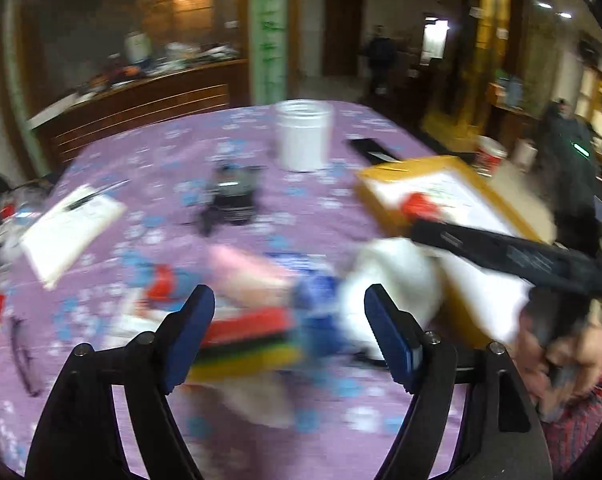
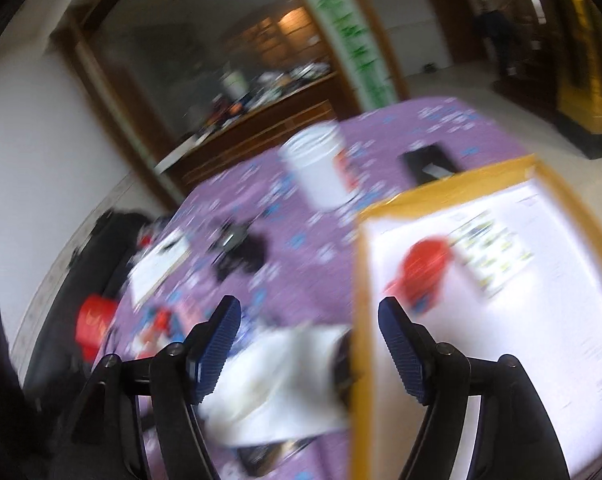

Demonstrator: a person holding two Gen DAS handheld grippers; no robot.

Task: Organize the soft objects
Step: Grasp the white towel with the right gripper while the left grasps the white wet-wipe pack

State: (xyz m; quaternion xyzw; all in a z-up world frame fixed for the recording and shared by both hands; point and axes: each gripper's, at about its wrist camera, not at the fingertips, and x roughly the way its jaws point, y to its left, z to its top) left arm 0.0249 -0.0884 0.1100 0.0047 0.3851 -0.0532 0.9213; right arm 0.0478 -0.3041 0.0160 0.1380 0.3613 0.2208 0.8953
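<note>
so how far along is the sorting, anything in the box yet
Done: one red soft item lies in the yellow-edged box.
In hand: nothing; the left gripper and right gripper are both open and empty.
Left: the white cloth, the coloured sponges and a blue item are on the purple tablecloth.

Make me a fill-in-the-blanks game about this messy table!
1. The tablecloth is mostly ____.
2. The tall tub at the far side of the table is ____.
3. The box has a rim the colour ____.
4. Nothing is between the fingers of the left gripper, so it is ____.

Missing words: purple; white; yellow; open
</note>
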